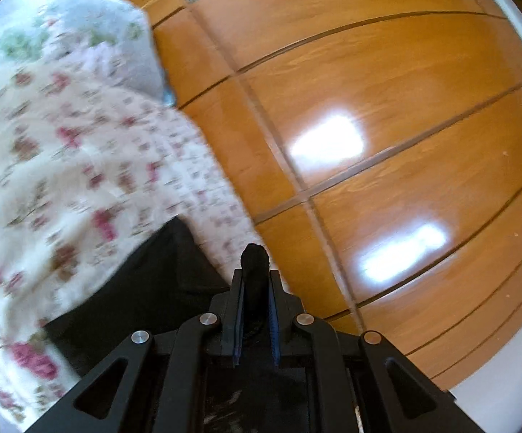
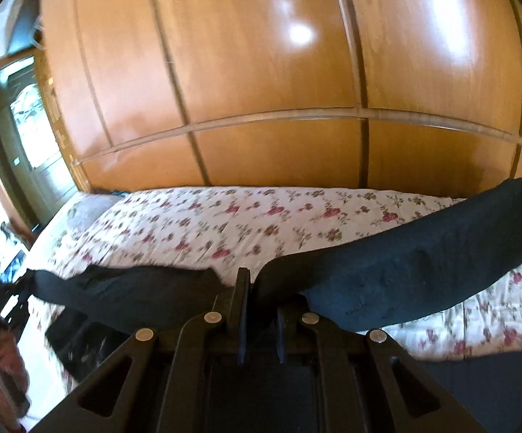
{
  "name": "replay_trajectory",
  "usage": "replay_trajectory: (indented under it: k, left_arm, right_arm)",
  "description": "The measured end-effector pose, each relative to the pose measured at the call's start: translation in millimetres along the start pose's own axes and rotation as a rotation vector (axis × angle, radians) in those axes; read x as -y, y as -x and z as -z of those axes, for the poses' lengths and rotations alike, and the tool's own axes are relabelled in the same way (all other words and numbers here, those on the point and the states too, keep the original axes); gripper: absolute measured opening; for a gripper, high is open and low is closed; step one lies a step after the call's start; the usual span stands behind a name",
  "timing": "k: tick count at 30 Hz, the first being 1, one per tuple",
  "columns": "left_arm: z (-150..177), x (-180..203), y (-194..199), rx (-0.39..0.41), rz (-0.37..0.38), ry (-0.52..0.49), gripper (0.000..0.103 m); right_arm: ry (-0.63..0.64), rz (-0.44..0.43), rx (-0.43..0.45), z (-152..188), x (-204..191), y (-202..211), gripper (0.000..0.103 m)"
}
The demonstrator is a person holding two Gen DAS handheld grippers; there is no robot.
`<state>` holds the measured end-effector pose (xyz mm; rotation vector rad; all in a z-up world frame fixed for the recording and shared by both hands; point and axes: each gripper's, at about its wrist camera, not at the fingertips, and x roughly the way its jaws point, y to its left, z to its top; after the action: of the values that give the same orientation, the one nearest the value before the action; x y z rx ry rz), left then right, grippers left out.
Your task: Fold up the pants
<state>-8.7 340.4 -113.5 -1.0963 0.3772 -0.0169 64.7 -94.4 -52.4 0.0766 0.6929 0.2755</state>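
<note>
The black pants [image 2: 423, 267] hang stretched above the floral bed [image 2: 225, 223], held up at two places. In the right wrist view my right gripper [image 2: 261, 292] is shut on the pants' upper edge. One length of cloth runs left toward a dark, blurred shape at the frame edge, and a broad flap spreads to the right. In the left wrist view my left gripper [image 1: 256, 274] is shut on the pants. A small black nub [image 1: 255, 256] pokes out past the fingertips, and the rest of the pants [image 1: 145, 281] trails down to the left over the bedspread [image 1: 62, 151].
A glossy wooden wardrobe [image 2: 279, 72] stands just behind the bed and fills the right of the left wrist view [image 1: 387, 126]. A pillow [image 1: 91, 25] lies at the bed's far end. A doorway [image 2: 26, 137] is at the left, and a person's hand [image 2: 1, 361] shows at lower left.
</note>
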Motion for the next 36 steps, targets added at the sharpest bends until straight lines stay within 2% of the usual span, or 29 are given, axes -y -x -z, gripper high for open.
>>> replay_trajectory:
  k: [5, 11, 14, 17, 19, 21, 24, 27, 30, 31, 33, 36]
  left_arm:
    - [6, -37, 3, -0.003, -0.035, 0.126, 0.011]
    - [14, -43, 7, -0.005, -0.100, 0.056, 0.011]
    - [12, -38, 18, 0.029, -0.057, 0.039, 0.011]
    - [4, -33, 30, 0.084, -0.005, 0.033, 0.011]
    - [0, -32, 34, 0.106, -0.005, 0.018, 0.011]
    - [-1, -37, 34, 0.104, -0.045, 0.007, 0.011]
    - [9, -54, 27, 0.043, -0.171, 0.004, 0.012]
    - [17, -54, 31, 0.034, -0.213, -0.032, 0.016]
    - [18, -45, 38, 0.040, -0.258, -0.104, 0.024]
    - [18, -43, 40, 0.049, -0.292, -0.130, 0.030]
    - [16, -44, 47, 0.077, -0.370, -0.136, 0.031]
    - [11, -46, 68, 0.203, -0.492, -0.085, 0.031]
  right_arm:
    - [-0.001, -0.014, -0.032, 50, -14, 13, 0.012]
    - [0.016, -0.014, -0.113, 97, -21, 2, 0.012]
    - [-0.024, -0.033, -0.139, 104, -15, -3, 0.011]
    - [-0.064, -0.088, -0.083, 97, -14, 11, 0.011]
    - [-0.058, -0.125, -0.060, 96, -20, 20, 0.011]
    - [-0.022, -0.138, -0.059, 100, -31, 22, 0.011]
    - [0.040, -0.102, -0.108, 114, -42, 7, 0.011]
    - [0.003, -0.095, -0.180, 133, -36, -5, 0.011]
    - [-0.017, -0.101, -0.178, 141, -30, -4, 0.011]
    - [-0.021, -0.107, -0.173, 141, -29, -2, 0.011]
    - [-0.022, -0.136, -0.169, 142, -28, -1, 0.015]
    - [-0.021, -0.153, -0.188, 140, -26, 1, 0.016]
